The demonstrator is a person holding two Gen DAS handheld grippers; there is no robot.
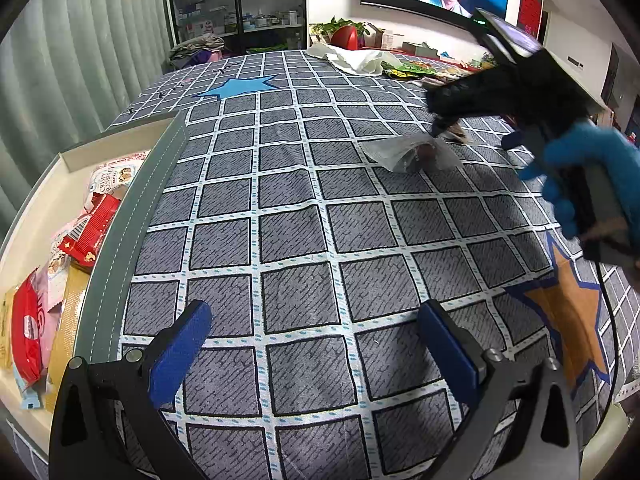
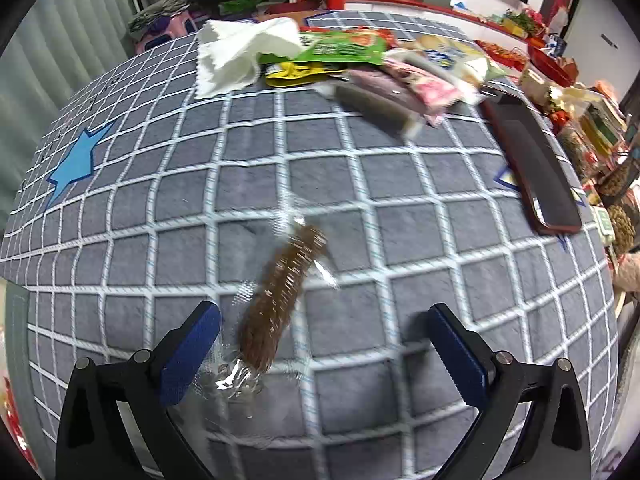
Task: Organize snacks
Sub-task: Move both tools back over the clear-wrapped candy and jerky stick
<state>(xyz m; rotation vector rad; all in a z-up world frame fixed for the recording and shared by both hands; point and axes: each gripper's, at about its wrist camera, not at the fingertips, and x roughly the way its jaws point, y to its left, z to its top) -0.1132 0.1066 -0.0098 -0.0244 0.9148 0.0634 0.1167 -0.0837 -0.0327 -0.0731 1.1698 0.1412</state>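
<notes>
Clear-wrapped brown snack (image 2: pixel 276 300) lies between your open right tongs (image 2: pixel 324 344); close on its middle. Left tongs (image 1: pixel 316 344) hang open, empty.

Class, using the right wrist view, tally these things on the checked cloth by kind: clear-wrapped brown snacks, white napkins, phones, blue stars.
Clear-wrapped brown snack: 1
White napkin: 1
Phone: 1
Blue star: 1
Total: 4

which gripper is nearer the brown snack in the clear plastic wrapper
Right. The right gripper is open directly over the brown snack in the clear plastic wrapper, which lies between its fingers. The left gripper is open over bare checked cloth, well short of the wrapper.
</notes>
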